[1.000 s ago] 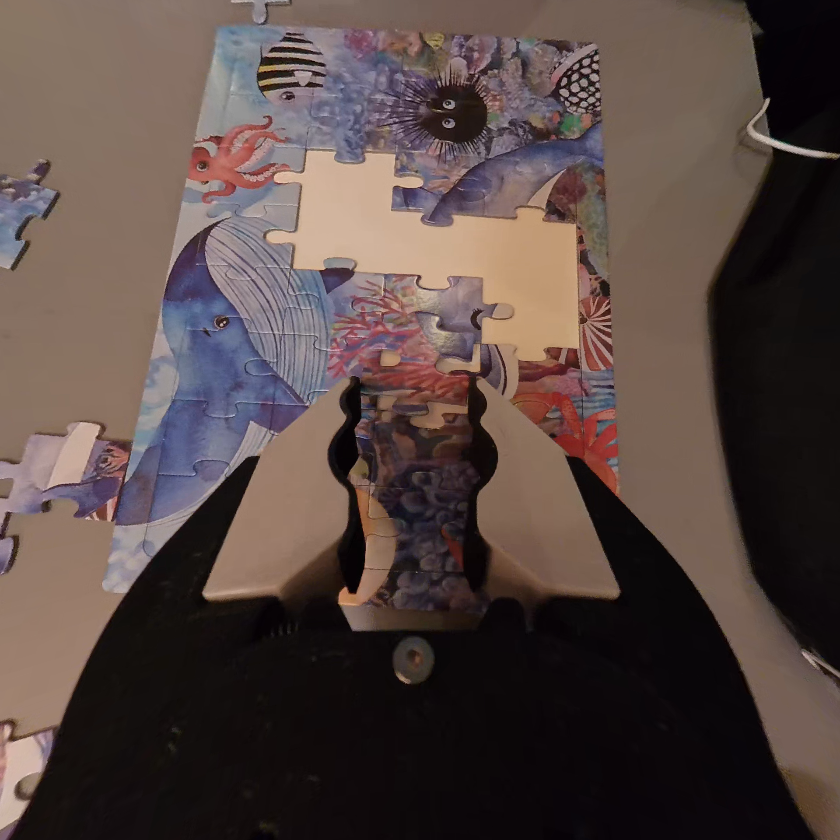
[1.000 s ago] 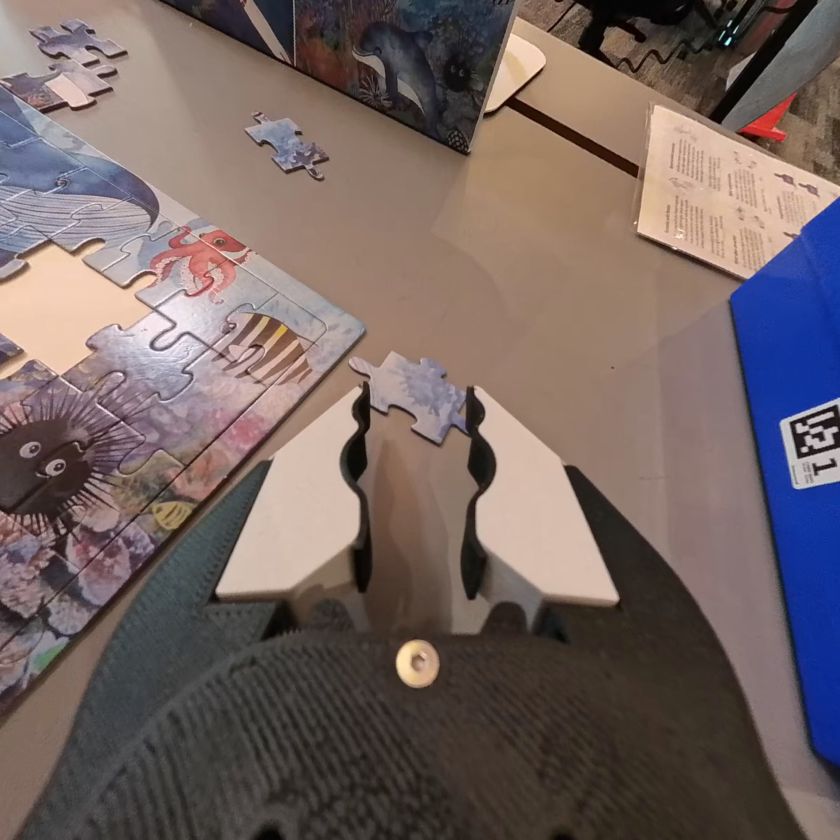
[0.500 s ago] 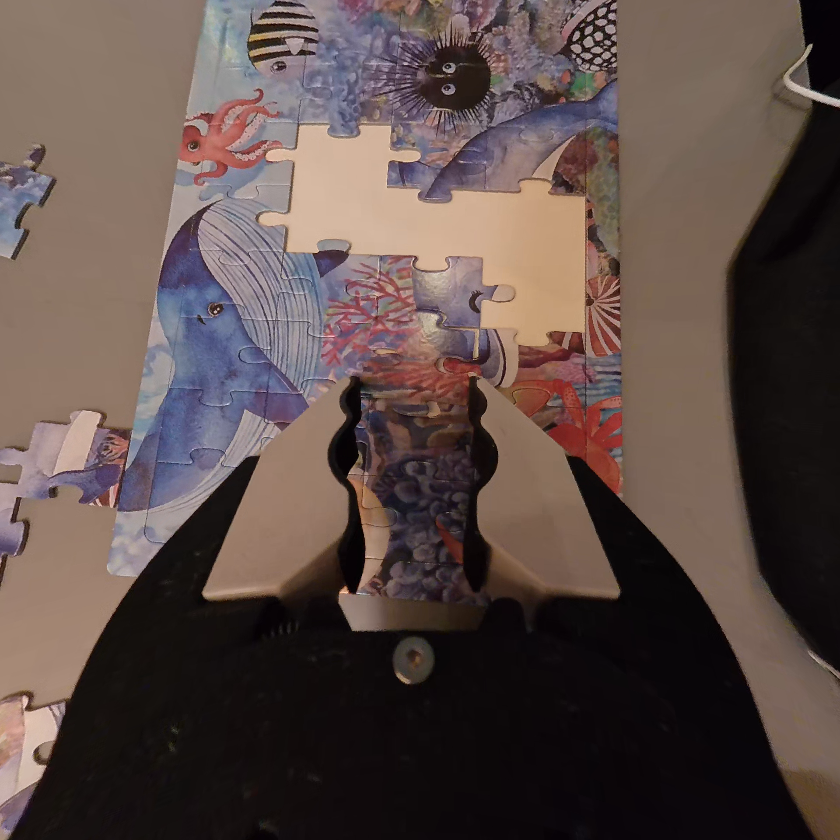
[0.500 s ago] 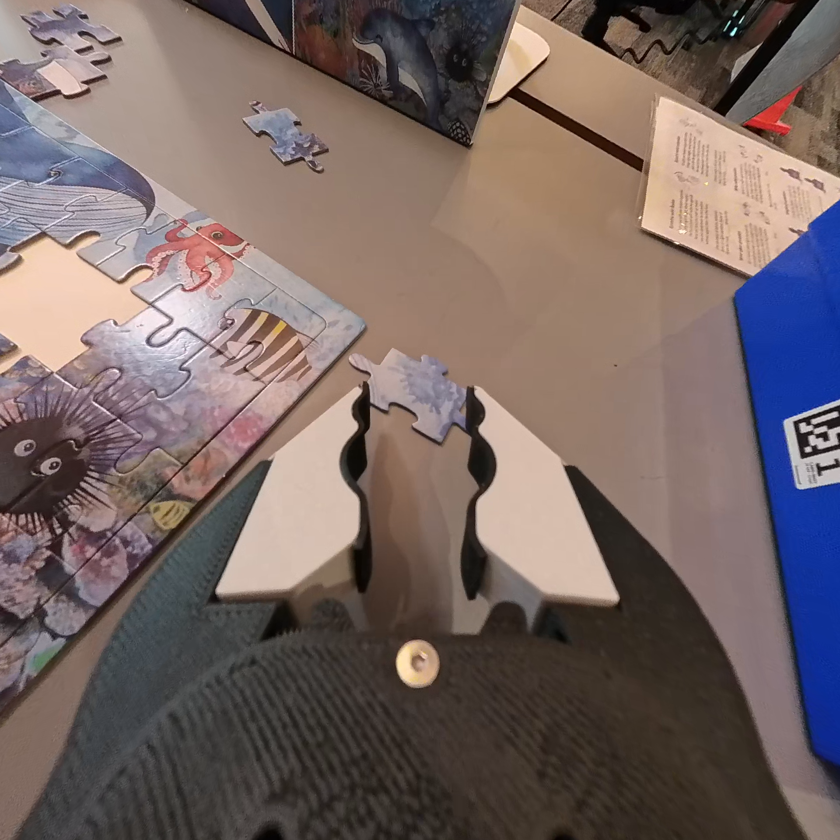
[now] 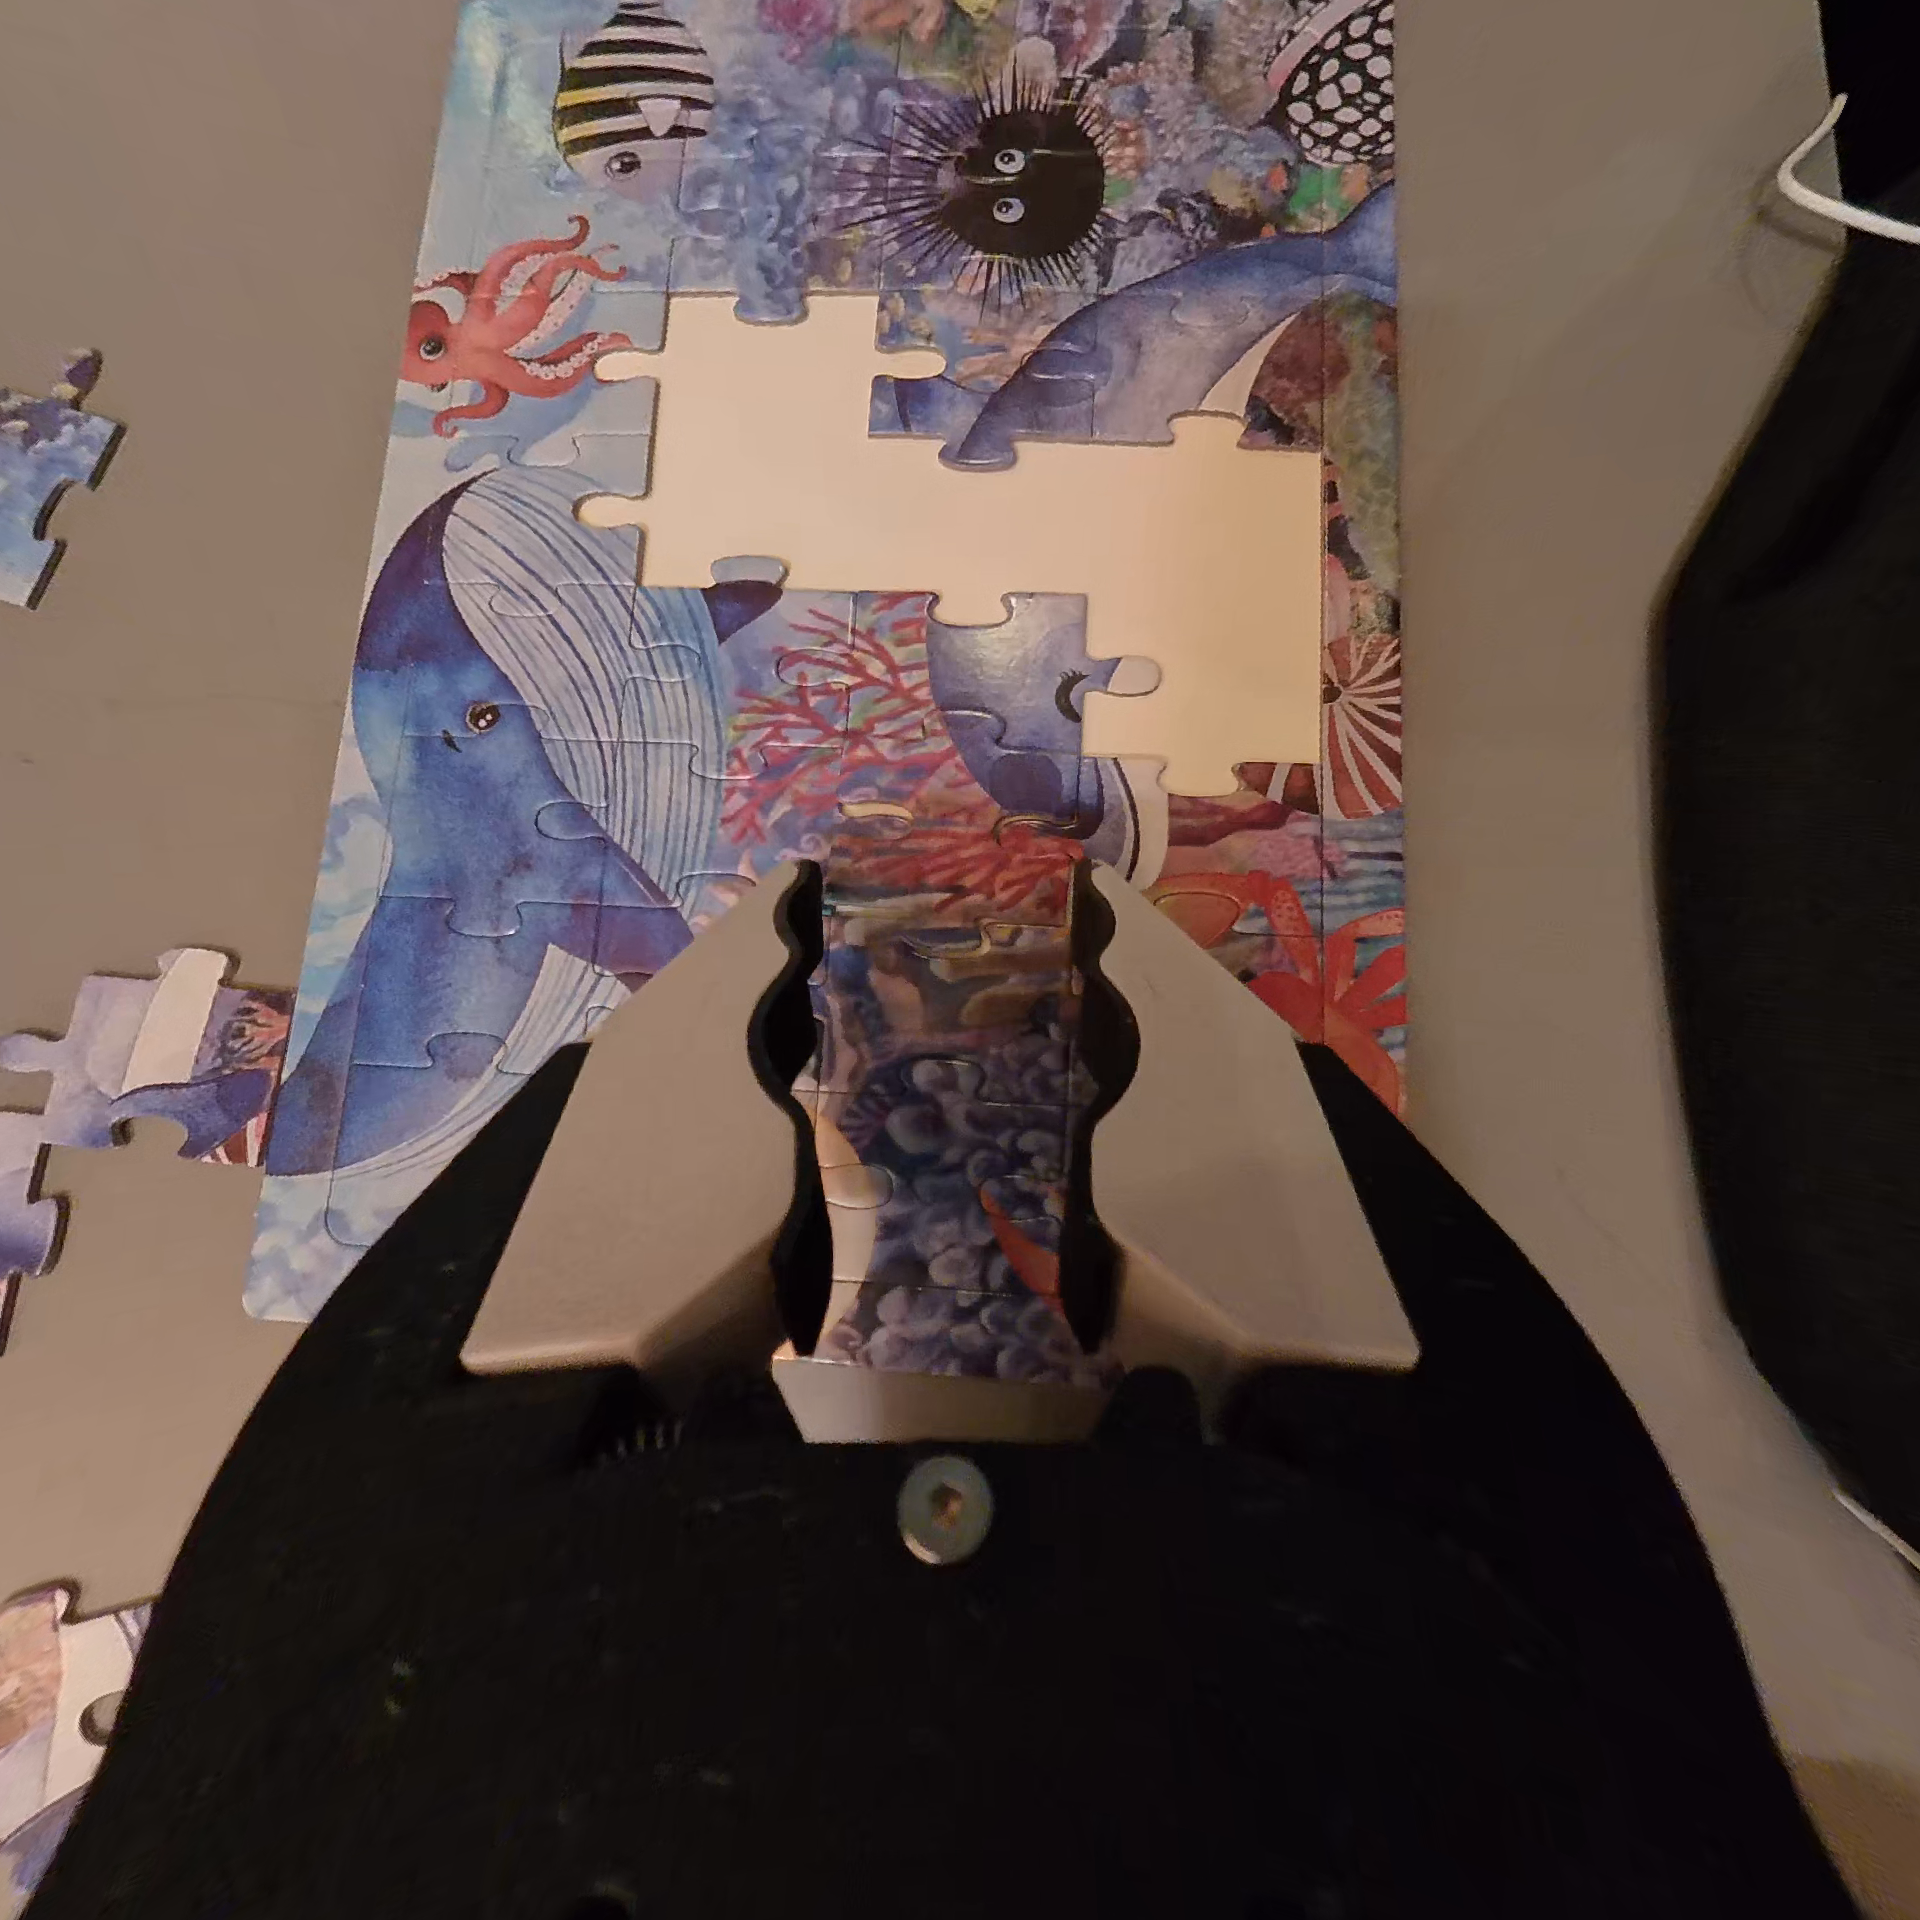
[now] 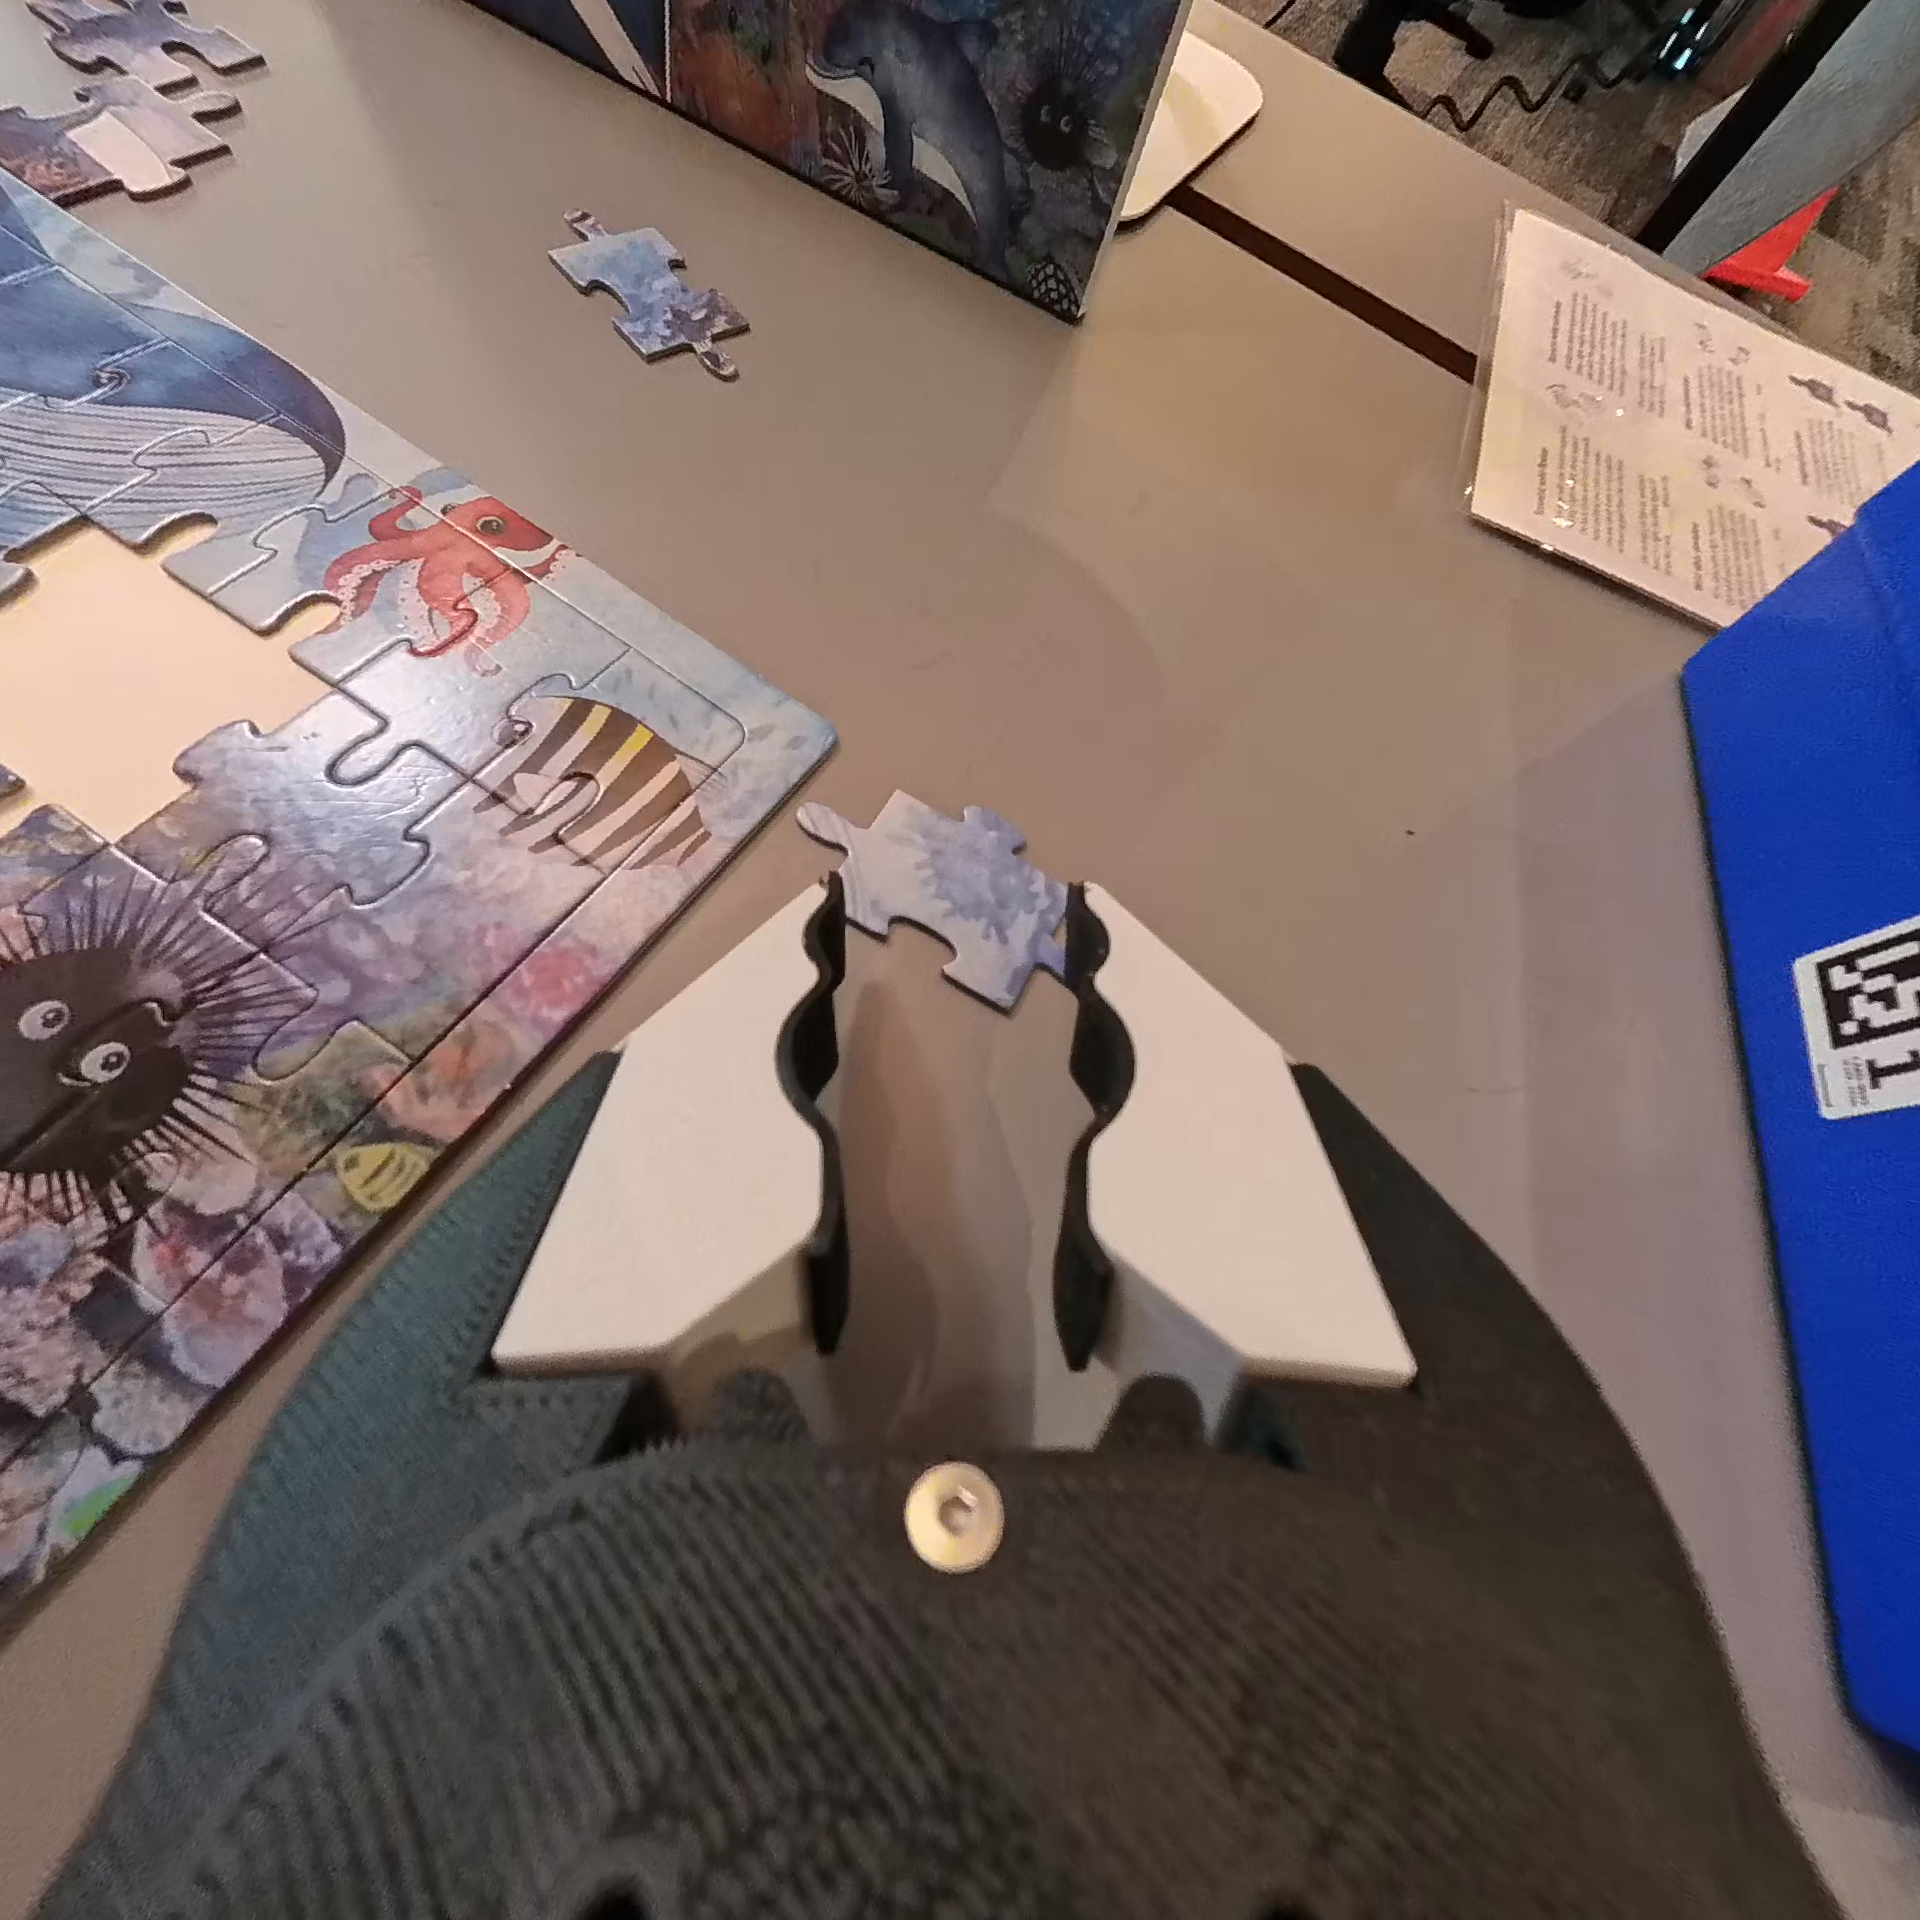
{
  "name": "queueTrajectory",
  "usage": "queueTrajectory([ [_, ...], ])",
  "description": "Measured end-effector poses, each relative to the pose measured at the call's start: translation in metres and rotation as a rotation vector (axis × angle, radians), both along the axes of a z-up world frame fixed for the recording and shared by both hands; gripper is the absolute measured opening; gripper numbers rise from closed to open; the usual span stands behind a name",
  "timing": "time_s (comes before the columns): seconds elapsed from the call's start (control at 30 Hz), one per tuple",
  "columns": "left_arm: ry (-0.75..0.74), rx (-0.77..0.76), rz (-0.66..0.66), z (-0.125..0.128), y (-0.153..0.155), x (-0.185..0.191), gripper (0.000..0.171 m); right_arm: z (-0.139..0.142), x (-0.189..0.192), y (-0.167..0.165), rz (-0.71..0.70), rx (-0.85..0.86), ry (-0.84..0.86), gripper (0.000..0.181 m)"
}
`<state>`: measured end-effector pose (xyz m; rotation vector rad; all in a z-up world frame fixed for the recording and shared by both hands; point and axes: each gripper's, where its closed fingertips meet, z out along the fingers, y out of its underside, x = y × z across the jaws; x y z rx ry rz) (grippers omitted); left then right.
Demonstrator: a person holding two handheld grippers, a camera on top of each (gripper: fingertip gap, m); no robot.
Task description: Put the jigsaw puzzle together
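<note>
Half-built sea-life jigsaw on a grey table, one loose piece at the right gripper's tips.

The flat, glossy cardboard jigsaw puzzle (image 5: 831, 665) runs lengthwise away from the left gripper (image 5: 943, 883), which hangs spread and empty over its near coral edge; a cream gap (image 5: 966, 499) crosses the middle. The small pale-blue knobbed loose piece (image 6: 951, 894) lies flat beside the puzzle's striped-fish corner, long axis slanting left to right, between the right gripper (image 6: 951, 899)'s parted wavy black pads (image 6: 1086, 997); whether they touch it, I cannot tell.
</note>
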<state>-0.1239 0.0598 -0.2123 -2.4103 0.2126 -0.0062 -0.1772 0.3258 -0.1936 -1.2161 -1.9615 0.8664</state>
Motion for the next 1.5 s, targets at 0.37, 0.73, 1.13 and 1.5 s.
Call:
queueTrajectory([
  [0.37, -0.007, 0.064, 0.036, 0.009, 0.007, -0.002, 0.046, -0.001, 0.0, 0.0, 0.0, 0.01, -0.002, 0.04],
  [0.73, -0.043, 0.09, 0.084, 0.015, 0.002, -0.012, 0.031, 0.051, 0.027, -0.177, 0.525, -0.329, 0.088, 0.002],
  [1.13, -0.099, 0.034, 0.08, 0.005, -0.013, -0.013, 0.01, -0.01, 0.037, -0.239, 0.654, -0.041, -0.139, 0.0],
  [1.5, -0.1, 0.025, 0.064, 0.0, -0.01, -0.005, 0.014, -0.016, 0.037, -0.245, 0.661, 0.018, -0.135, 0.0],
])
